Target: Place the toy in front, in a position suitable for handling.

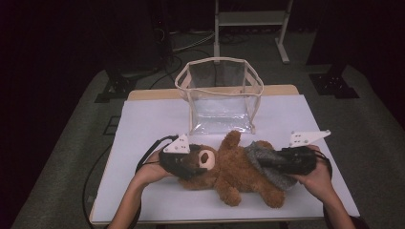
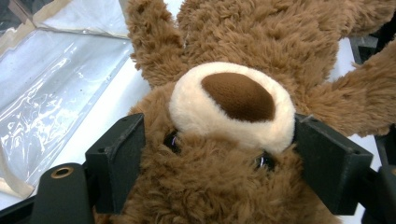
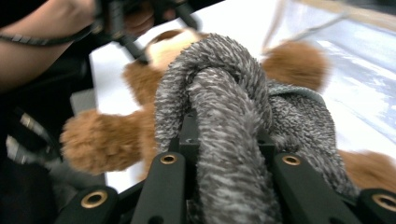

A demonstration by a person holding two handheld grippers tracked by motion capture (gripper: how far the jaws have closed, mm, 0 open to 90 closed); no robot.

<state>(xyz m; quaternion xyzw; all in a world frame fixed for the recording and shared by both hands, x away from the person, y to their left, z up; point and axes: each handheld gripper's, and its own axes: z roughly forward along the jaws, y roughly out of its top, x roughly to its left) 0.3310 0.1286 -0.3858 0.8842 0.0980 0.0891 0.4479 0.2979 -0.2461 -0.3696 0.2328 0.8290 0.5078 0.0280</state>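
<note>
A brown teddy bear lies on its back on the white table, head to the left. My left gripper has its two black jaws on either side of the head, just below the cream muzzle, and both pads touch the fur. A grey knitted scarf wraps the bear's body. My right gripper is shut on a thick fold of that scarf, which bulges up out of its jaws. In the right gripper view the bear lies beyond, blurred.
A clear plastic bag with beige trim stands open just behind the bear, and its wall shows in the left gripper view. The table's front edge runs close under both forearms. A white frame stands on the floor beyond the table.
</note>
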